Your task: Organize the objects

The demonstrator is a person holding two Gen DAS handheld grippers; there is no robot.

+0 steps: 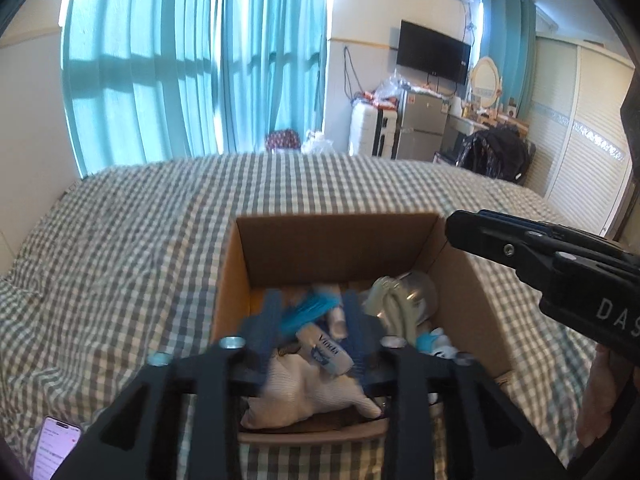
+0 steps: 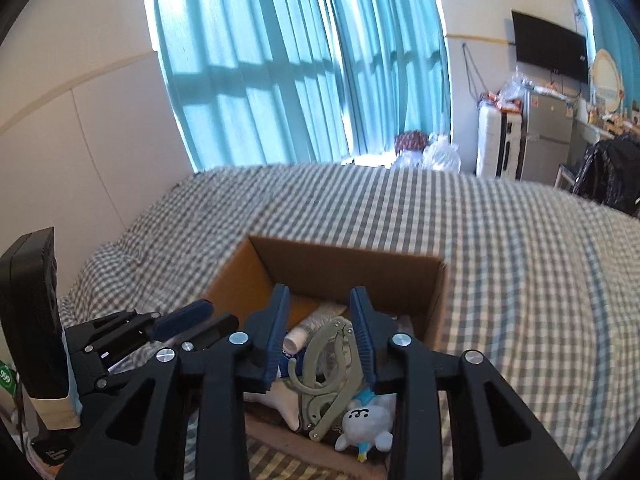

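Note:
An open cardboard box (image 1: 240, 272) sits on the checked bed and also shows in the right wrist view (image 2: 436, 304). It holds a white glove (image 1: 316, 392), a Vinda tissue pack (image 1: 326, 350), a grey folding tool (image 2: 326, 376), a white plush toy (image 2: 366, 426) and a small white bottle (image 2: 294, 340). My left gripper (image 1: 310, 310) is open above the box, over the tissue pack and a blue item (image 1: 308, 310), holding nothing. My right gripper (image 2: 320, 304) is open above the box, over the grey tool. It shows from the side in the left wrist view (image 1: 460, 232).
The bed has a grey-and-white checked cover (image 1: 140, 248). A phone (image 1: 54, 450) lies at its near left corner. A black device (image 2: 36, 312) stands at the left. Teal curtains, a fridge (image 1: 422, 128), a suitcase and a wall TV are beyond the bed.

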